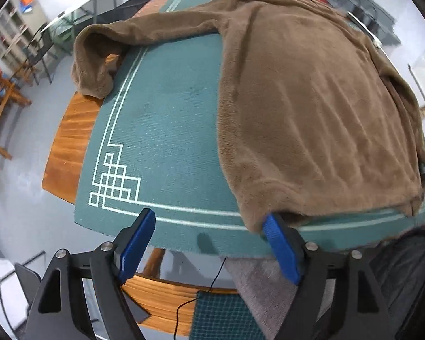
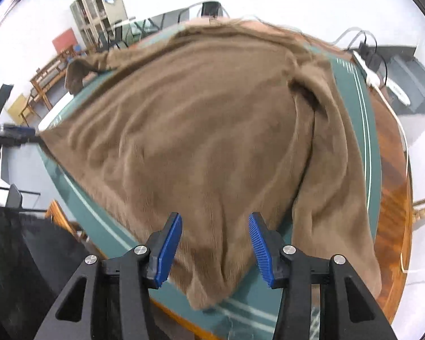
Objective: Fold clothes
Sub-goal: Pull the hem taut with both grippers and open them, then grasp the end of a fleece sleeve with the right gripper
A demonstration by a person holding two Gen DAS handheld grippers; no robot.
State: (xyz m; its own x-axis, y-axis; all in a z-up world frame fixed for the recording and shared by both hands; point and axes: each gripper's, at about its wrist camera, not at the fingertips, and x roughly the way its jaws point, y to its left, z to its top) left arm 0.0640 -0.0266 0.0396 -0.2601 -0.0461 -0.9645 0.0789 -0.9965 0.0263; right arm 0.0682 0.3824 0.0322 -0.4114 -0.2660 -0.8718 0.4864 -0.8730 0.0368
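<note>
A brown fleece sweater [image 1: 306, 107] lies spread on a green mat [image 1: 161, 130] on a wooden table. One sleeve [image 1: 99, 53] stretches left and hangs over the mat's edge. My left gripper [image 1: 209, 221] is open at the mat's near edge, its right finger touching the sweater's bottom left hem corner. In the right wrist view the sweater [image 2: 201, 130] fills the middle; my right gripper [image 2: 215, 223] is open, its jaws straddling the near hem corner, above the fabric. The other sleeve [image 2: 334, 170] lies folded down the right side.
The round wooden table [image 1: 70, 141] shows around the mat. Chairs and shelves [image 1: 11, 42] stand at the left wall. A black cable [image 1: 204, 291] hangs below the near edge. A white cable and equipment [image 2: 388, 68] lie at the far right.
</note>
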